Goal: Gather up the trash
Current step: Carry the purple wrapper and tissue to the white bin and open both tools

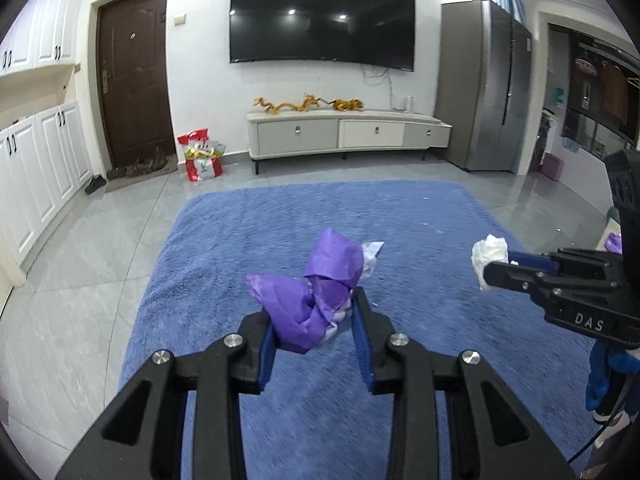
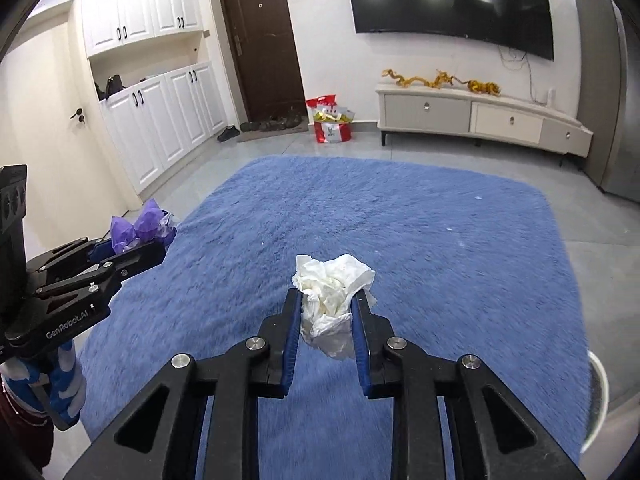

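Note:
A crumpled purple paper wad [image 1: 316, 300] with a bit of white in it is pinched between the blue pads of my left gripper [image 1: 314, 312], held above the blue rug [image 1: 400, 232]. A crumpled white tissue [image 2: 332, 300] is clamped in my right gripper [image 2: 326, 308], also lifted over the rug. In the left wrist view the right gripper [image 1: 486, 270] comes in from the right with the white tissue [image 1: 490, 256] at its tip. In the right wrist view the left gripper [image 2: 160, 242] shows at the left edge with the purple wad [image 2: 140, 226].
The shaggy blue rug [image 2: 400, 220] lies on a grey tiled floor. Beyond it stand a low TV cabinet [image 1: 344, 132], a red-and-white bag [image 1: 202, 156], a brown door [image 1: 132, 76] and white cupboards [image 2: 160, 120]. A white rim [image 2: 598, 400] shows at the right edge.

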{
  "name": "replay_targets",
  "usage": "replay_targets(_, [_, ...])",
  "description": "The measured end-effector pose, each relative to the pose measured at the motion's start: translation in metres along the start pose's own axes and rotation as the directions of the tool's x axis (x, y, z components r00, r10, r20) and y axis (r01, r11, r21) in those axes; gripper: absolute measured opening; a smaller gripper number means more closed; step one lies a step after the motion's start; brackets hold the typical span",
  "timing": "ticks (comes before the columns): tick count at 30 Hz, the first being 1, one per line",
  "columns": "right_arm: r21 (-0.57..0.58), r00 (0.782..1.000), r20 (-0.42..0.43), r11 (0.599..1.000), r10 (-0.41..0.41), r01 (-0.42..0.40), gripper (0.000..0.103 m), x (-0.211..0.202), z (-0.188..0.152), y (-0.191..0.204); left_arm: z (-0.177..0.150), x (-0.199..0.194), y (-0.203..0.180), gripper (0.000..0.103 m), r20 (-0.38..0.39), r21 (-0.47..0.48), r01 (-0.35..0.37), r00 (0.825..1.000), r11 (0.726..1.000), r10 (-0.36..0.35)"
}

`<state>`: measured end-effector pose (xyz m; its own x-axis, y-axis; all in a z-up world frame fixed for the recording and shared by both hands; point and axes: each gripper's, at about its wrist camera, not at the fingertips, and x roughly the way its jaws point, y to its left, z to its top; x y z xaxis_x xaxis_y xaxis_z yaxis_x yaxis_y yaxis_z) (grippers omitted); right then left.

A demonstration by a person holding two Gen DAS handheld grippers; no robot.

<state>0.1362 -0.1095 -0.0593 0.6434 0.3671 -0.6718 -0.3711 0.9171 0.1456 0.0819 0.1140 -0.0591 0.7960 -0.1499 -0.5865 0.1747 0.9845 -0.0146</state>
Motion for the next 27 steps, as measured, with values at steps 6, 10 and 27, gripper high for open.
replay_targets(6, [-0.009,0.998,0.041,0.999,-0.044,0.045,0.024,-0.043,-0.008,0.002,-0.004,-0.029,-0.023,0.032,0.031,0.034,0.022,0.999,0.999,-0.023])
replay_targets(10, [-0.01,0.996,0.061,0.998,-0.066,0.067,0.024,-0.065,-0.013,0.0,-0.006,-0.04,-0.033,0.032,0.039,0.045,0.034,0.999,0.998,-0.035])
replay_targets(27, [0.057,0.976,0.083,0.979,-0.202,0.198,0.024,-0.119,-0.067,-0.071,0.007,-0.029,-0.1,0.032,-0.007,0.172,0.051,0.999,0.984,-0.05])
